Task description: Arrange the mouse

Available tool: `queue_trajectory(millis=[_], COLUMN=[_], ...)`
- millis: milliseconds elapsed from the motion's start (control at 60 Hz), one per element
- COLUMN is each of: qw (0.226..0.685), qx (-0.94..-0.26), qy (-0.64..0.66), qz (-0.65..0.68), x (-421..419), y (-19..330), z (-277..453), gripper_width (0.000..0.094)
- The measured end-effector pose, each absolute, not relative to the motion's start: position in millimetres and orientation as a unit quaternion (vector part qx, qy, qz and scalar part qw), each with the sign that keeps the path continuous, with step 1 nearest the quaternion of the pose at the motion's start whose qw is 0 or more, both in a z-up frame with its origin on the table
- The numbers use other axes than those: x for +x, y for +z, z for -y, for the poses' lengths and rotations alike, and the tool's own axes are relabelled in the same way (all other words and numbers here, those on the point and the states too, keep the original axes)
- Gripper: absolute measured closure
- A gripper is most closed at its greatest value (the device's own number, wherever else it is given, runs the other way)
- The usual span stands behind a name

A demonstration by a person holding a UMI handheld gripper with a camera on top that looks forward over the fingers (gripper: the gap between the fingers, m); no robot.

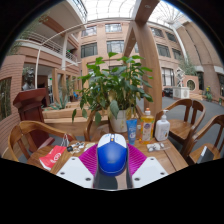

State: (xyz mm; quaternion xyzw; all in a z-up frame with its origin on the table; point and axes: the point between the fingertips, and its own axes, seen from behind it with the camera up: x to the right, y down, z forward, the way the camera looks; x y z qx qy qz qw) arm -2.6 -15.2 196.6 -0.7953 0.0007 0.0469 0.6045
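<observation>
A blue and white computer mouse (112, 153) sits between my gripper's two fingers, its white front facing away. My gripper (112, 160) is shut on the mouse: both magenta pads (90, 158) press against its sides and it is held above the wooden table (172, 157). The mouse hides the table surface straight ahead of the fingers.
Beyond the mouse stand three small bottles (147, 124) and a large potted plant (115, 85). A red packet (52, 157) lies left of the fingers. Wooden chairs (184, 118) surround the table. A brick building with balconies rises behind.
</observation>
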Motion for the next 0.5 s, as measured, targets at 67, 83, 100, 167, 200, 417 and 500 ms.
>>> queue_trajectory(millis=[67, 83, 100, 167, 200, 417, 500], qw=[0.562, 0.554, 0.544, 0.511, 0.496, 0.438, 0.439], qx=[-0.825, -0.830, -0.836, -0.857, -0.866, -0.896, -0.895], qy=[0.061, 0.062, 0.062, 0.057, 0.057, 0.053, 0.051], qz=[0.015, 0.019, 0.023, 0.037, 0.041, 0.048, 0.057], x=[-42, -52, -58, -79, -87, -106, -107], y=[145, 126, 117, 71, 53, -9, -7], z=[9, 10, 8, 9, 10, 22, 22], gripper_width=[0.0564, 0.0564, 0.0564, 0.0560, 0.0559, 0.0464, 0.0423])
